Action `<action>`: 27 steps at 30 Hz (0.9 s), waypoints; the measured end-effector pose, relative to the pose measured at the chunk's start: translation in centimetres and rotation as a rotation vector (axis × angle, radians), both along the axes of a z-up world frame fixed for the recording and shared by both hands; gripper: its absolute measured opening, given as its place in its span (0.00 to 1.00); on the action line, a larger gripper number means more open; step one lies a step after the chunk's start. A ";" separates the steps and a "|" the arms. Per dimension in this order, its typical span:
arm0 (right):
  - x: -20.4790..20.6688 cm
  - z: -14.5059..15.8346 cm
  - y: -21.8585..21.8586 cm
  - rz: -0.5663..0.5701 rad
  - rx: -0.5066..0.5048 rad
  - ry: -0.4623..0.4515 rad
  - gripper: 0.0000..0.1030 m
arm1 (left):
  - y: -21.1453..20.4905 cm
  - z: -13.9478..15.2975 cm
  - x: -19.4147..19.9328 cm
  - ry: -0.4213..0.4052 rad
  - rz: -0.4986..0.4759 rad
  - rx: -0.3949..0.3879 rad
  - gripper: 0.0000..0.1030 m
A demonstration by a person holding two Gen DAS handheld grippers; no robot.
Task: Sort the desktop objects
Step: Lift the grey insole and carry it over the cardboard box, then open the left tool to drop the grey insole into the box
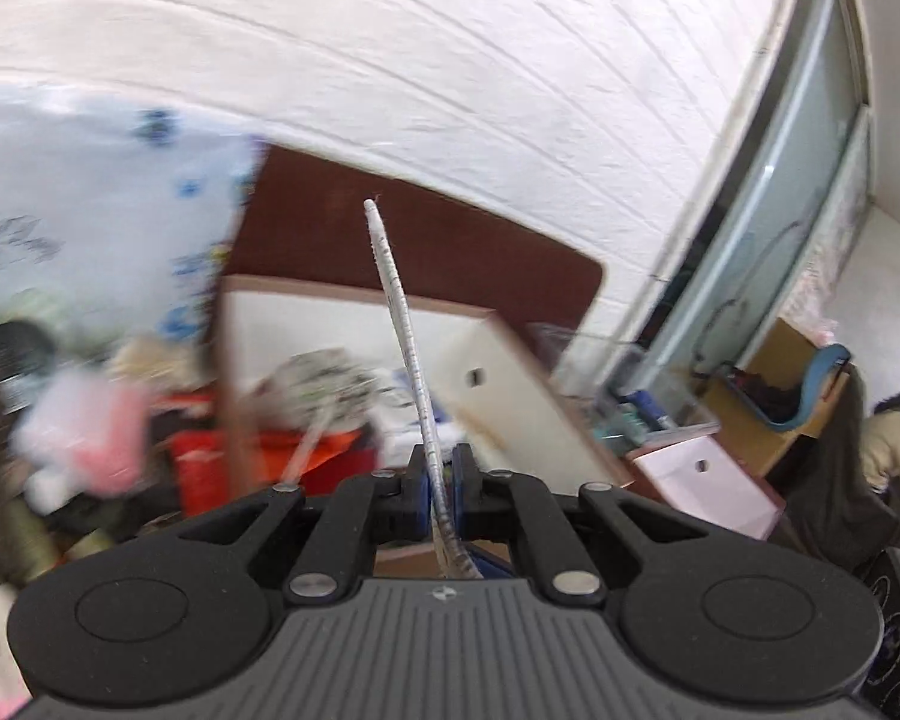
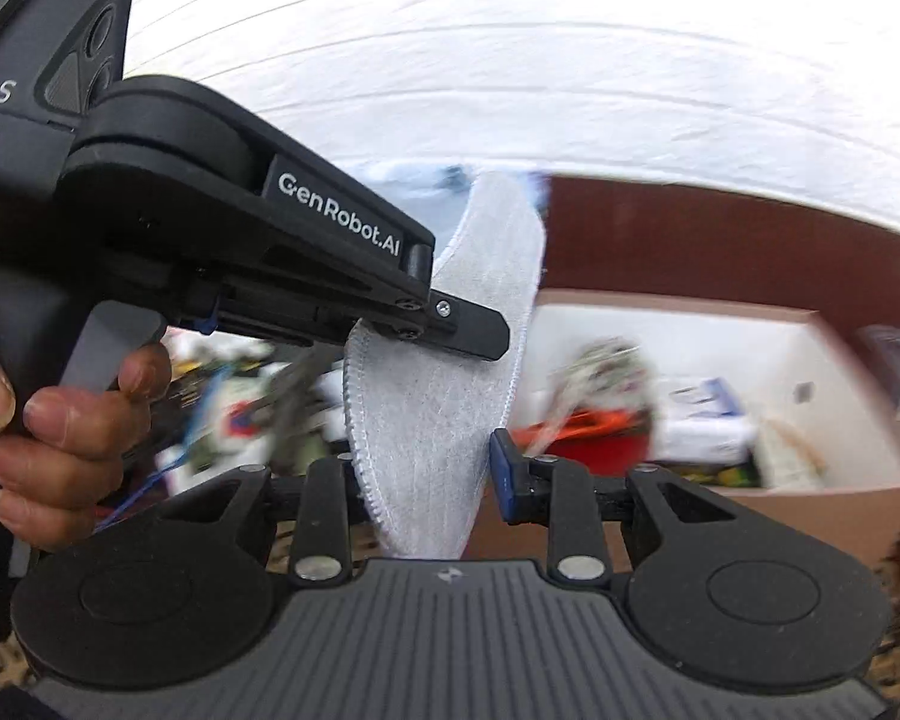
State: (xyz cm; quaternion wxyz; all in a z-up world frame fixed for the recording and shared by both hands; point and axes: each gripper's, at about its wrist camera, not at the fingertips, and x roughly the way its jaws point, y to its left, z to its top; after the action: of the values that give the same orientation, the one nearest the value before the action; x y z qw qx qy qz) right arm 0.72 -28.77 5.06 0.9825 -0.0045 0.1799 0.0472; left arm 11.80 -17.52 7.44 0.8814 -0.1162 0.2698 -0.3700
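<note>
Both tongs grip one grey insole in the air.

The left tongs [image 1: 437,474] clench the insole [image 2: 444,372] edge-on; the right tongs [image 2: 426,468], part closed, pinch its lower end. Behind, an open white box [image 1: 510,402] with a brown rim holds blurred clutter, before a white wall [image 1: 450,60]; a window [image 1: 780,210] stands right.

Both wrist views toward shared box [image 1: 354,324]

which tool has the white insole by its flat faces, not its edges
The left tool: jaws nearly shut, pinching the insole through its thickness. The right tool spans its width.
</note>
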 end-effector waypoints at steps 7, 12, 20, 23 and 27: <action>2.1 0.7 -5.9 -0.141 -0.030 0.000 0.28 | -7.1 0.1 3.8 0.035 -0.114 -0.040 0.06; 4.0 0.7 -10.6 -0.211 -0.009 0.017 0.28 | -11.5 -0.5 6.7 0.094 -0.164 -0.061 0.07; 7.6 -1.9 -15.4 -0.277 -0.018 0.120 0.29 | -16.2 -4.0 10.9 0.153 -0.185 0.005 0.09; 9.0 -3.3 -15.9 -0.284 -0.023 0.180 0.37 | -16.5 -5.2 12.0 0.178 -0.173 0.045 0.17; 9.4 -3.7 -15.9 -0.266 -0.043 0.198 0.54 | -15.7 -5.4 12.3 0.197 -0.155 0.050 0.76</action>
State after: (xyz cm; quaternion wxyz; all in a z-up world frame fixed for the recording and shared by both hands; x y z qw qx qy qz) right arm 10.12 -44.65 1.34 0.9573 0.0027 0.2758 -0.0867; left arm 24.14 -33.23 2.00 0.8219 -0.1090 0.3724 -0.4171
